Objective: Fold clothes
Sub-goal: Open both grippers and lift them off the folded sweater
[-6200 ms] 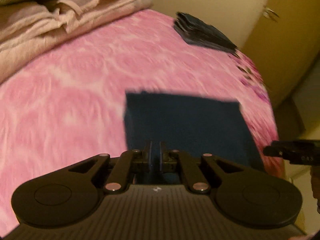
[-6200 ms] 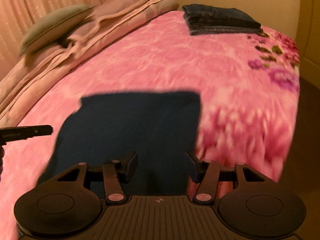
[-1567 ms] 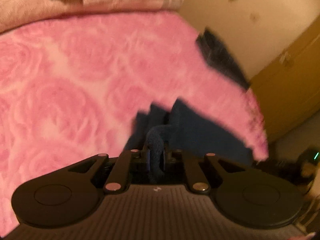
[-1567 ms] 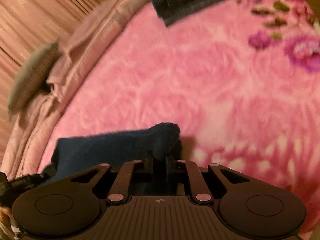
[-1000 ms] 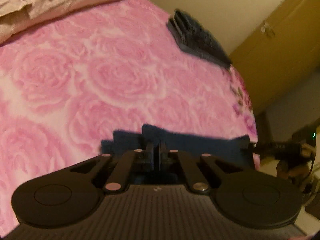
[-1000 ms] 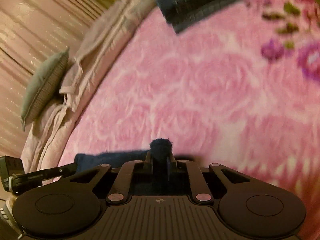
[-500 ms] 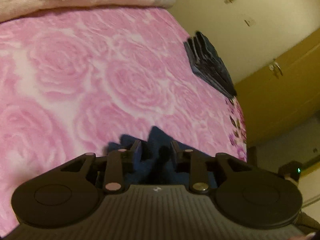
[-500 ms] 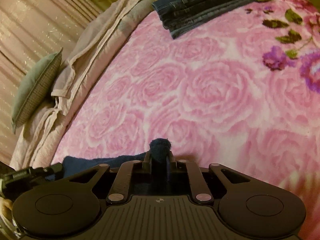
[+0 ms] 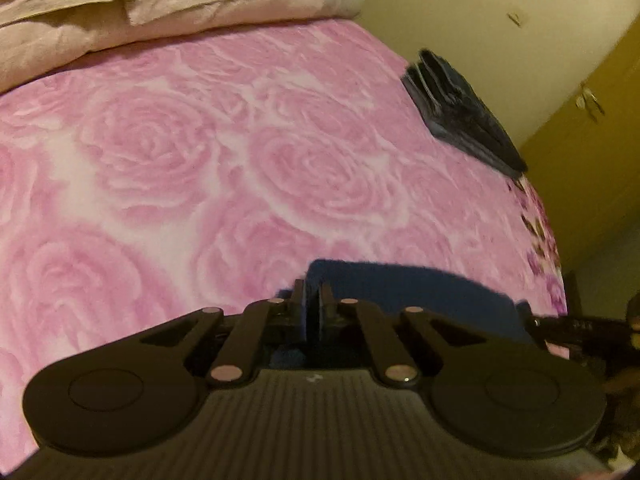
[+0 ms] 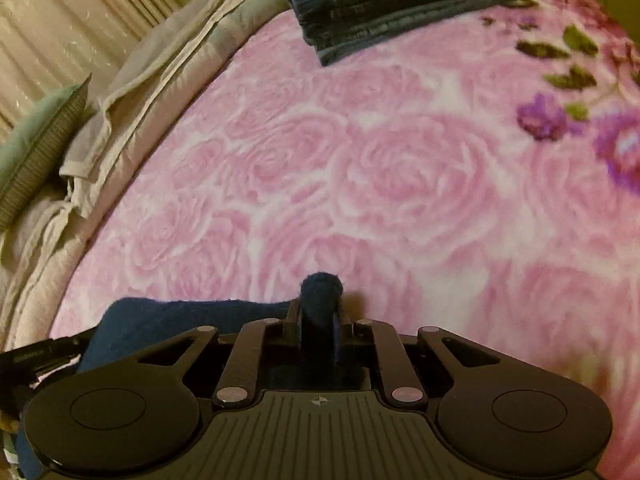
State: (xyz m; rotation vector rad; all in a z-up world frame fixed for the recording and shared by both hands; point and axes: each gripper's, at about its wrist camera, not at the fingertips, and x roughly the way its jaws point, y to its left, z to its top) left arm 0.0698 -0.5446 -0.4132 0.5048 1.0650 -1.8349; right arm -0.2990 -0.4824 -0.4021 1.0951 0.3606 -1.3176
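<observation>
Two grippers work at the near edge of a bed covered by a pink rose-print blanket (image 10: 400, 168), and both have a single dark blue garment (image 9: 404, 292) between their jaws. The left gripper (image 9: 313, 305) has its jaws nearly together and closing, a thin fold of the blue cloth pinched between them. The right gripper (image 10: 318, 322) has its jaws easing apart, yet a rolled tuft of the same cloth stands up between them and the pads seem to press on it. That garment lies along the bed's near edge, stretched from one gripper to the other.

No brand or label can be read. A line of small pale characters runs along the side of each gripper as seen from the other's camera, too small and blurred to make out. A small cross-shaped mark sits at the middle of each gripper body.

One stack of folded dark denim (image 10: 392, 0) rests at the far edge of the bed, well apart from the blue garment; how many pieces it holds I cannot tell. One pale beige bundle of bedding (image 9: 160, 8) lies along the bed's left side, with one grey-green cushion (image 10: 36, 148) beside it. Purple flowers are printed at the blanket's right edge. One yellow-brown cupboard door (image 9: 588, 128) stands past the bed, with a small metal handle.
</observation>
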